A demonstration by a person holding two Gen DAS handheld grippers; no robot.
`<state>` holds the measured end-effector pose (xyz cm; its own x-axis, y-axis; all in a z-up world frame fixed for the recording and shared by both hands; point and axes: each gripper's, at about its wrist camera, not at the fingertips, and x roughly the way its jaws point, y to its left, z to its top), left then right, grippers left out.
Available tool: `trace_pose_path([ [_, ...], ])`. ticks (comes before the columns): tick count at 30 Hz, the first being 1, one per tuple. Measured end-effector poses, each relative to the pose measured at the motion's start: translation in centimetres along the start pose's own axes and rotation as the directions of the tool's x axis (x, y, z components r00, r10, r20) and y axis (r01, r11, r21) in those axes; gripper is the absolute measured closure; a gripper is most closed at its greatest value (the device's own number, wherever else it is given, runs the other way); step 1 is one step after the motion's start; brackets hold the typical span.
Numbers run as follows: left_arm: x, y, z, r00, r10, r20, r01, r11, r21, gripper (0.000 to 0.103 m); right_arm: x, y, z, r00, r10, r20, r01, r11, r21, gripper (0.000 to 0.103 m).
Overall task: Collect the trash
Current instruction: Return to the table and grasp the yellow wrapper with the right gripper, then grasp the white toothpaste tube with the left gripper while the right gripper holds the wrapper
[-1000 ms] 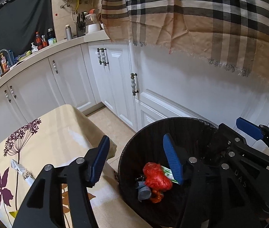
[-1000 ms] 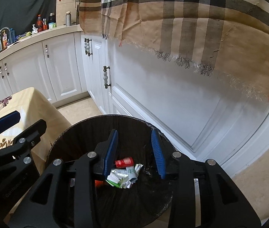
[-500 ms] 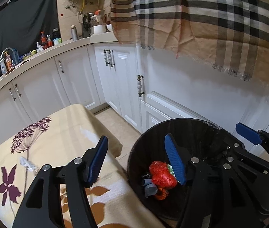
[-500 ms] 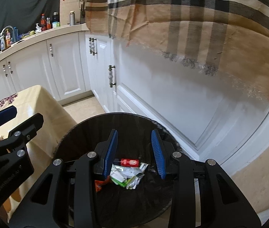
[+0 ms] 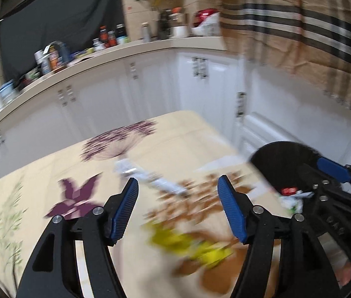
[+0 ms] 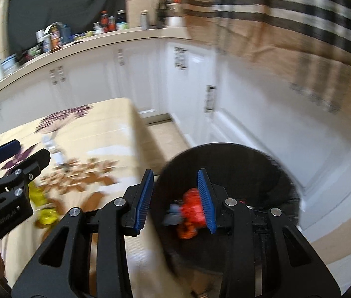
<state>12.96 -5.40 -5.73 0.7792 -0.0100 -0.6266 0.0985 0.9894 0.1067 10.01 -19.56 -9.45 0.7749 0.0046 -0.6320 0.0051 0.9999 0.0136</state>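
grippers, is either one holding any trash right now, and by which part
Nothing is held. The left gripper has just been opening, its jaws empty above the floral tablecloth. The right gripper is open and empty over the round black bin.

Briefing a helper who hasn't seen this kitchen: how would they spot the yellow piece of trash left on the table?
Find the table with the cream floral cloth beside the black bin. The yellow trash lies at its near edge, nearer than the white wrapper; it is the only bright yellow, crumpled thing there.
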Motion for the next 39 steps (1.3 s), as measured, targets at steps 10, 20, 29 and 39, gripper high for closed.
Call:
trace_pose_path([
  [10, -2.6, 8.9, -4.6, 0.985, 0.157, -0.066, -0.164, 0.98, -0.116, 0.038, -1.1, 8.3, -1.2, 0.99, 0.131, -0.044, -0.136, 0.981, -0.137, 0.067],
  [20, -4.6, 15.3, -8.4, 0.961, 0.249, -0.122, -0.27, 0.939, -0.211, 0.038, 0.1, 13.3, -2.2, 0.974, 0.185, -0.13, -0.211, 0.952, -0.223, 0.067],
  [29, -4.8, 17.6, -9.7, 0.953, 0.265, -0.15, -0.296, 0.922, -0.251, 0.038, 1.8, 14.3, -2.4, 0.966, 0.164, -0.199, -0.214, 0.94, -0.267, 0.055],
  [39, -4.2, 16.5, -9.3, 0.96, 0.243, -0.139, -0.271, 0.932, -0.239, 0.038, 1.7, 14.7, -2.8, 0.962, 0.177, -0.207, -0.232, 0.929, -0.288, 0.08],
])
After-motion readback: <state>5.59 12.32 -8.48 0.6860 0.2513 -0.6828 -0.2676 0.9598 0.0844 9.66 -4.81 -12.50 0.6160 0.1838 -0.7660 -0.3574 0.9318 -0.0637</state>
